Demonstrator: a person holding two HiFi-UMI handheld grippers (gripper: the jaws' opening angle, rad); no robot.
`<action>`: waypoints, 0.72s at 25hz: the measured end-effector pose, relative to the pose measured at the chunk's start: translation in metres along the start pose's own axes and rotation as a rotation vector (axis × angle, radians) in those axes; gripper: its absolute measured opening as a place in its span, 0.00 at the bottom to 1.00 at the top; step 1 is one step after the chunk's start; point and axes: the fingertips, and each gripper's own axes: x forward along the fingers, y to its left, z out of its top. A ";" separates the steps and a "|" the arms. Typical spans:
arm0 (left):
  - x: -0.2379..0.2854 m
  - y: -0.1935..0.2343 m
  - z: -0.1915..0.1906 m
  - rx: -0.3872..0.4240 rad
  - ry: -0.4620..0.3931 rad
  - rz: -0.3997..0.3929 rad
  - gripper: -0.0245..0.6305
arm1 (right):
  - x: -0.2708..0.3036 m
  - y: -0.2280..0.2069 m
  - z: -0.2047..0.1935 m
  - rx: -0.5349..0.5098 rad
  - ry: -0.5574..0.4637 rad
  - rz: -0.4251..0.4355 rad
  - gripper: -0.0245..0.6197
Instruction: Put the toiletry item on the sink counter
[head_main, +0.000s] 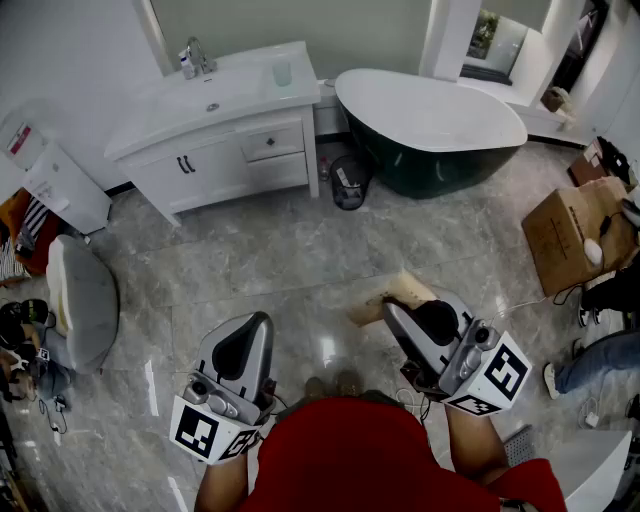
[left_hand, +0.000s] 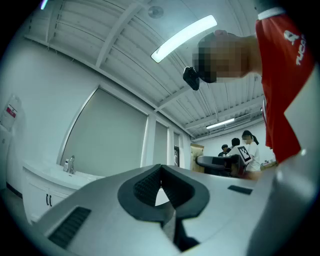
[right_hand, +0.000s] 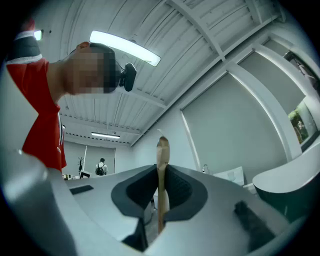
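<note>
Right gripper (right_hand: 161, 170) pinching thin tan toiletry item (right_hand: 162, 148), seen edge-on. Left gripper (left_hand: 161, 169) pressed together, nothing between jaws. Sink bench (head_main: 250, 95) well apart, ahead.

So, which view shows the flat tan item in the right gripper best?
Head view: the flat tan item shows its broad face ahead of the right gripper. The right gripper view gives only its thin edge between the jaws. The left gripper view misses it.

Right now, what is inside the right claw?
A thin tan toiletry item is pinched in the right claw, sticking out past its tips. The claw covers its lower part, so its whole shape is hidden.
</note>
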 end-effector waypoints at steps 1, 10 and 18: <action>0.002 0.000 0.000 0.001 0.001 0.002 0.06 | 0.000 -0.002 0.000 0.001 0.001 0.003 0.12; 0.021 -0.002 -0.005 0.005 0.012 0.021 0.06 | -0.002 -0.023 -0.001 0.022 0.016 0.020 0.12; 0.045 0.005 -0.012 -0.005 0.007 0.052 0.06 | -0.002 -0.054 0.003 0.064 0.007 0.035 0.12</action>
